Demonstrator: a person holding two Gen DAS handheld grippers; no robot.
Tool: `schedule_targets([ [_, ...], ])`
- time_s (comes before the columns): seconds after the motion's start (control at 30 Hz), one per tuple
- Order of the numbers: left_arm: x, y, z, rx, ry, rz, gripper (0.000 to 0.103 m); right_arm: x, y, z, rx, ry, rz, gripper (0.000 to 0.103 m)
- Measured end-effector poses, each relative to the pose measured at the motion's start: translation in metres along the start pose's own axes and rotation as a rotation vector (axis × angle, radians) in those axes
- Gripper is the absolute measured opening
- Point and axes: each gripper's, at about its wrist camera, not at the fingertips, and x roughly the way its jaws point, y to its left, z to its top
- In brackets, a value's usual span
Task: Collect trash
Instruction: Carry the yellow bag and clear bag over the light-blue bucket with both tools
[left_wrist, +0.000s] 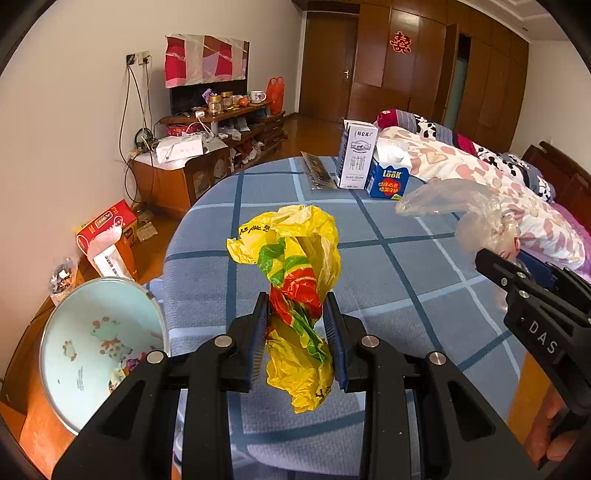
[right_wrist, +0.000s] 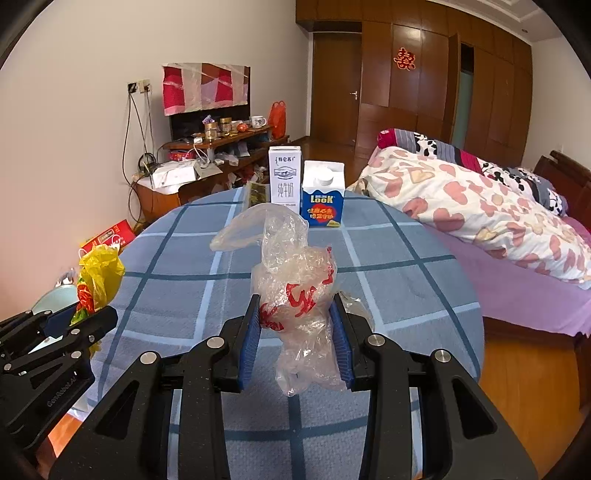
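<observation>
Plain white walls (right_wrist: 66, 110) meet a glossy wooden floor (left_wrist: 314, 133). Against the left wall stands a cluttered wooden TV cabinet (left_wrist: 207, 147), its television (right_wrist: 205, 92) draped in red and white cloth, with cables hanging from a wall socket (left_wrist: 138, 58). Dark wooden wardrobes (right_wrist: 491, 85) and a door (right_wrist: 336, 92) fill the far end. A bed (right_wrist: 517, 266) with a heart-patterned quilt (right_wrist: 461, 206) lies on the right.

A round table (right_wrist: 406, 280) has a blue checked cloth. On it stand a white milk box (right_wrist: 284, 179) and a blue carton (right_wrist: 323, 199), beside a flat dark packet (left_wrist: 317, 171).
</observation>
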Motion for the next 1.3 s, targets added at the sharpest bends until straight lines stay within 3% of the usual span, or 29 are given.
schedule_targets([
  [0.6, -0.046, 0.035, -0.025, -0.023, -0.028, 0.068, 0.03, -0.027, 0.042, -0.015, -0.051, -0.01, 0.05, 0.036],
  [1.3, -0.074, 0.083, -0.036, -0.076, -0.064, 0.192, 0.03, -0.04, 0.11, -0.022, -0.132, -0.005, 0.174, 0.036],
])
